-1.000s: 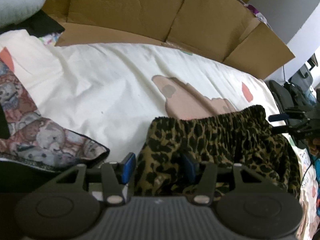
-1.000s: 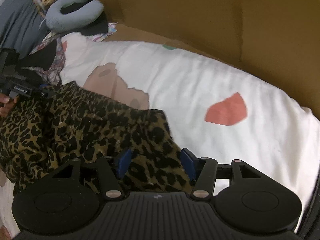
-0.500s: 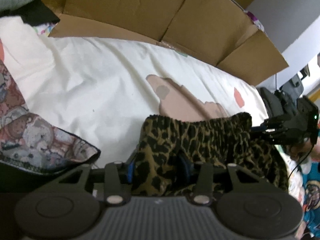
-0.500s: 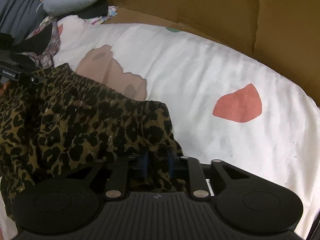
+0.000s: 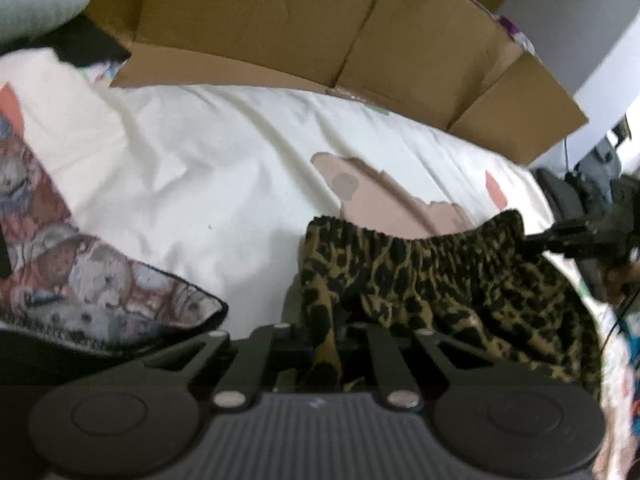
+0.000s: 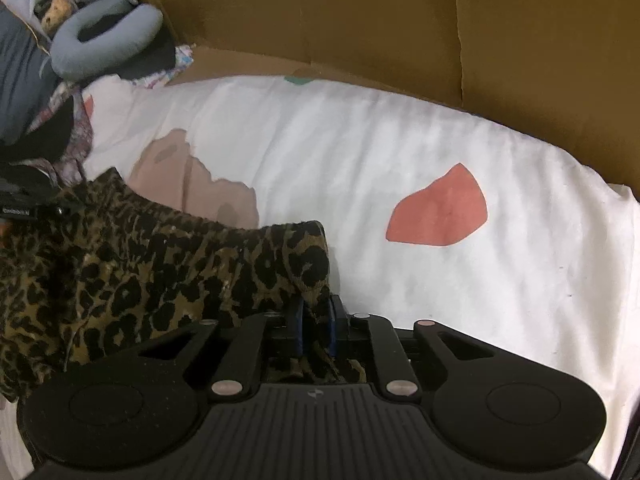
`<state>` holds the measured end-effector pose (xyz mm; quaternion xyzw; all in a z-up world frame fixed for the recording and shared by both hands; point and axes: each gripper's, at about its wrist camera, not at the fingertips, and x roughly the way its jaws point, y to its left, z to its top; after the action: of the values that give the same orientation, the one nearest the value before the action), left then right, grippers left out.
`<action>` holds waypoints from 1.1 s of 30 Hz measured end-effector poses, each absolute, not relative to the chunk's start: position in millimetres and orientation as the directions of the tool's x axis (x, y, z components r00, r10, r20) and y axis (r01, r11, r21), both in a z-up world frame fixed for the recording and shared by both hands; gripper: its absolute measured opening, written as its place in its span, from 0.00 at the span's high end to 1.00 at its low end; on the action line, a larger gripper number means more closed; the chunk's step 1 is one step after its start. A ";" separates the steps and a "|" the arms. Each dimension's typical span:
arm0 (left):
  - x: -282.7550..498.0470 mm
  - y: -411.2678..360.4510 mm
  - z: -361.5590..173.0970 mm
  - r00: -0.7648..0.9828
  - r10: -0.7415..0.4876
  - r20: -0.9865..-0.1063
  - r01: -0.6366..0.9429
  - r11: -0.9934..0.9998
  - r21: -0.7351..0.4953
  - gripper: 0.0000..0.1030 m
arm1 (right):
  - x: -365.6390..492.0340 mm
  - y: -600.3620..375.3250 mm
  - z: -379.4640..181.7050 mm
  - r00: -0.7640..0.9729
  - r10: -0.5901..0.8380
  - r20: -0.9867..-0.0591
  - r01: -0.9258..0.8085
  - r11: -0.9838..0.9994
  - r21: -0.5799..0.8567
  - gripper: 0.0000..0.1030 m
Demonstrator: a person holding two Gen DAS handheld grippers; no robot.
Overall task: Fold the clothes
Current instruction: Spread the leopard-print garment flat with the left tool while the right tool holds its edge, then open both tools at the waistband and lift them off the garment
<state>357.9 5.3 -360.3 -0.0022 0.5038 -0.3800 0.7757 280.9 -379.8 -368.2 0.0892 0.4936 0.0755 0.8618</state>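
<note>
A leopard-print garment (image 5: 440,272) lies on the white patterned bed sheet (image 5: 200,168), its elastic waistband stretched between my two grippers. My left gripper (image 5: 324,332) is closing its jaws, with the waistband's left corner pinched between them. In the right wrist view the garment (image 6: 160,264) spreads out to the left. My right gripper (image 6: 314,320) has its blue pads (image 6: 296,320) pressed on the right corner, the jaws easing open slightly. Each gripper also shows in the other's view, the right gripper (image 5: 576,236) and the left gripper (image 6: 28,204), at the waistband's ends.
Flattened cardboard boxes (image 5: 280,20) stand along the far side of the bed. A patterned dark-edged cloth (image 5: 80,280) lies at the left. A grey neck pillow (image 6: 100,40) and dark clothes sit at the far left corner. The bed sheet (image 6: 360,152) has pink and red shapes.
Both grippers have gone from open around the waistband corners to shut on them, the right first, then the left. The waistband now runs taut between them.
</note>
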 end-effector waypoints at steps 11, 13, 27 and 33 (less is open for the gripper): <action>371.1 -8.9 -370.6 0.147 -0.623 -0.768 0.554 0.695 -0.458 0.68 | 286.9 -376.2 -381.6 0.475 0.269 -0.838 -0.085 0.962 0.261 0.46; 369.1 -10.5 -370.8 0.133 -0.626 -0.769 0.568 0.683 -0.458 0.82 | 285.2 -371.5 -382.3 0.470 0.280 -0.837 -0.121 0.960 0.253 0.47; 353.7 -19.0 -329.5 0.239 -0.625 -0.743 0.679 0.655 -0.333 0.95 | 273.5 -377.8 -346.5 0.511 0.194 -0.837 -0.126 0.981 0.151 0.94; 361.9 -39.4 -308.6 0.297 -0.636 -0.713 0.698 0.654 -0.292 0.96 | 280.6 -398.4 -321.4 0.559 0.112 -0.822 -0.078 0.994 0.082 0.95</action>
<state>361.9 -39.4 -308.6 0.0368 0.4241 -0.4144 0.8044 280.6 -398.4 -321.4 0.0182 0.4666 0.0537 0.8827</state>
